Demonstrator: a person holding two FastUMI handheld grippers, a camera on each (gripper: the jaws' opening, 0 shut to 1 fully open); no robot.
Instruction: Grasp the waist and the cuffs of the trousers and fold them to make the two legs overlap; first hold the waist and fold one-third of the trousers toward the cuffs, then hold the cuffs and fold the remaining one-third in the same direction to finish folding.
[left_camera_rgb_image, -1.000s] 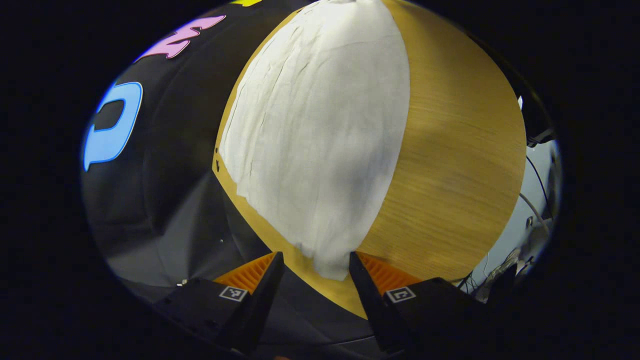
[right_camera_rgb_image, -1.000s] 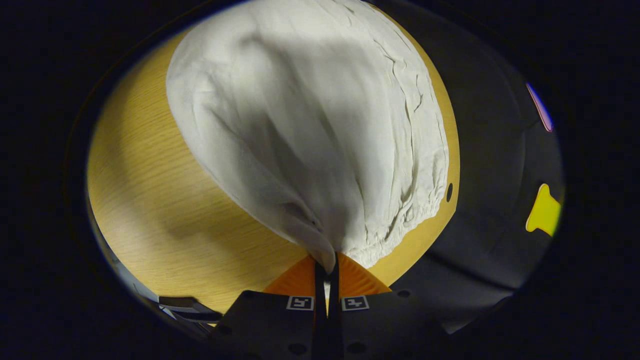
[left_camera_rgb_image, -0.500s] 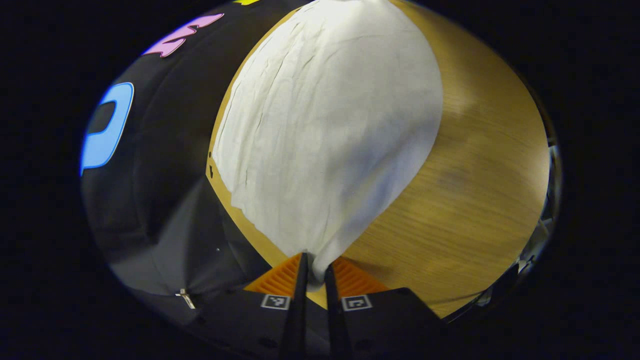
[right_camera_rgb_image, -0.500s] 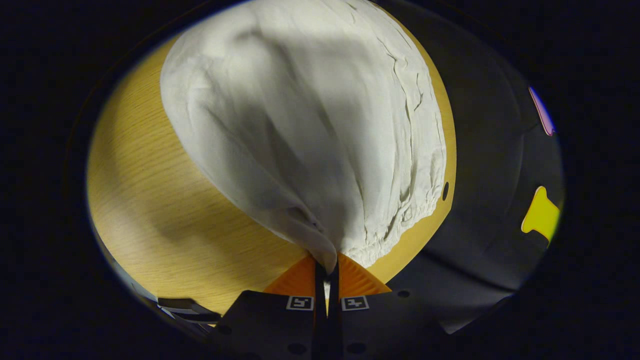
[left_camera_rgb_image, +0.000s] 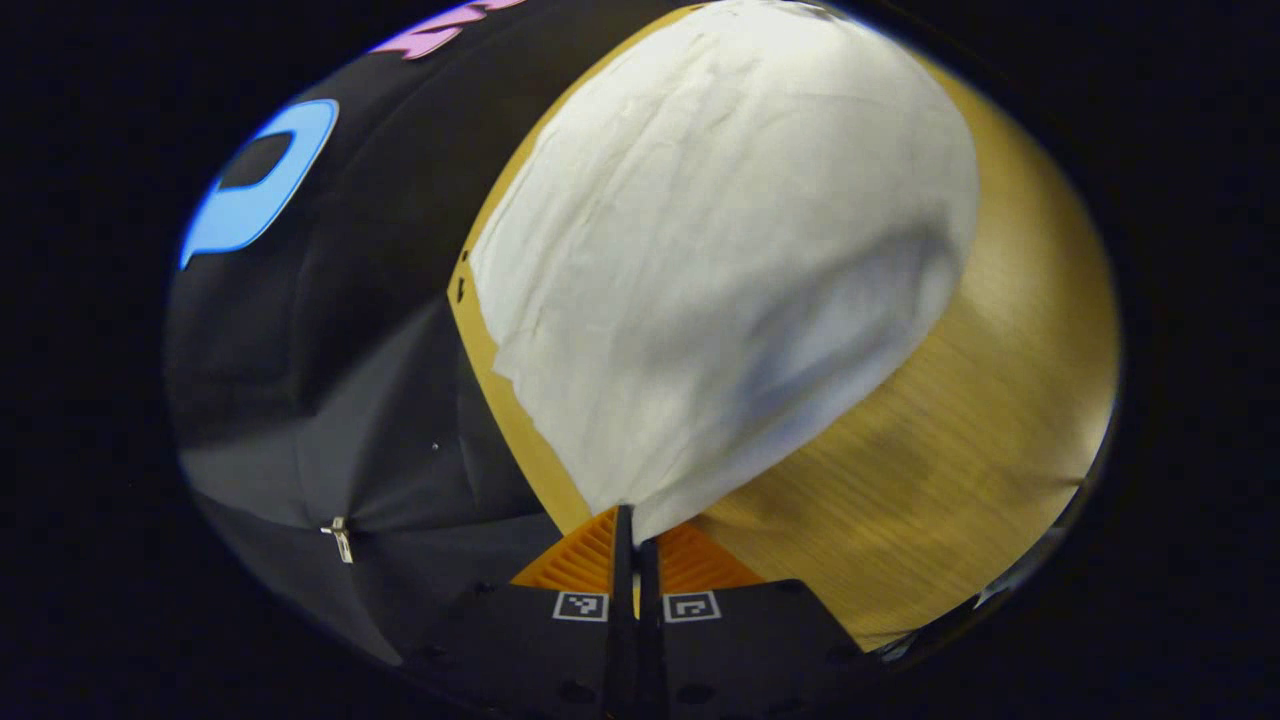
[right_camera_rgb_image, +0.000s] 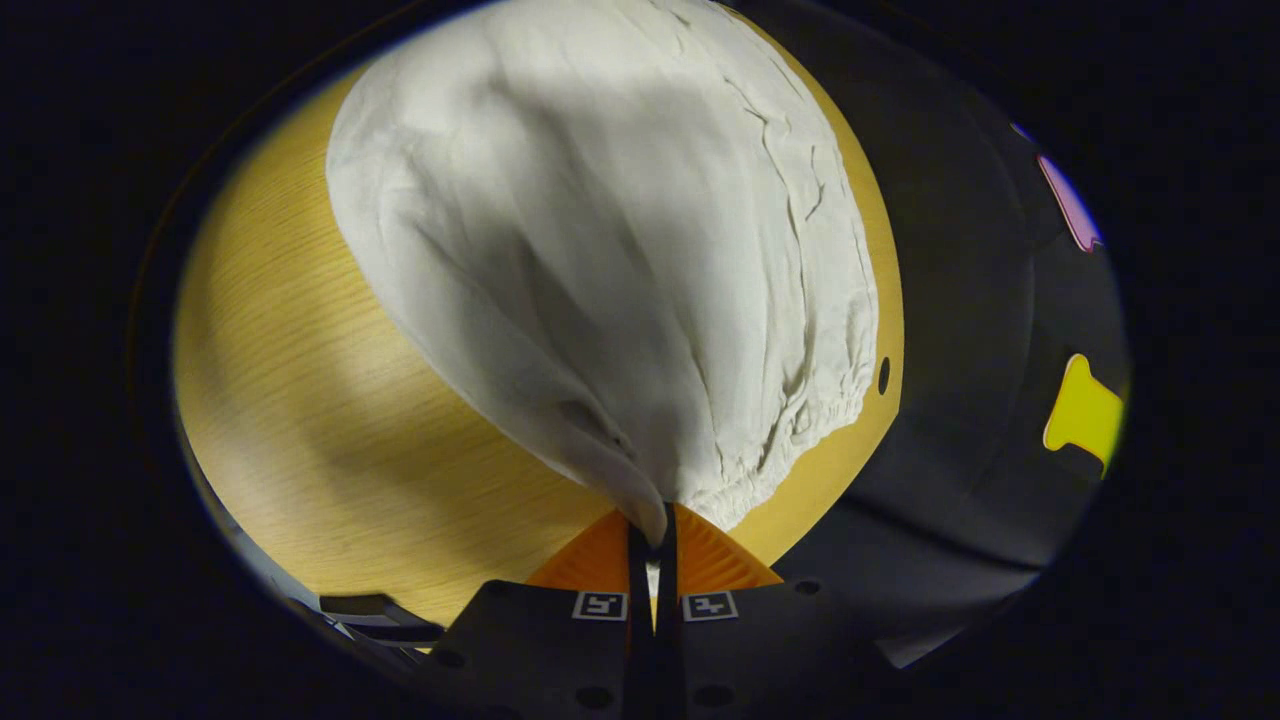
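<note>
1. The white trousers (left_camera_rgb_image: 700, 260) (right_camera_rgb_image: 620, 250) are matt woven cloth, creased, with a gathered waistband.
2. The table (left_camera_rgb_image: 960, 450) (right_camera_rgb_image: 330, 440) shows a smooth wood-grain finish with a soft sheen.
3. The booth wall (left_camera_rgb_image: 330, 330) is dull black cloth.

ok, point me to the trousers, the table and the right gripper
trousers (right_camera_rgb_image: 620, 250): right gripper view, mid cloth.
table (right_camera_rgb_image: 330, 440): right gripper view, bare wood left of the cloth.
right gripper (right_camera_rgb_image: 652, 535): right gripper view, between fingertips, pinching the waist edge.

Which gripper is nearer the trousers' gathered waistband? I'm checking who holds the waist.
Right. The right gripper is clamped on the trousers beside the gathered waistband; the left gripper pinches a plain, ungathered edge.
</note>
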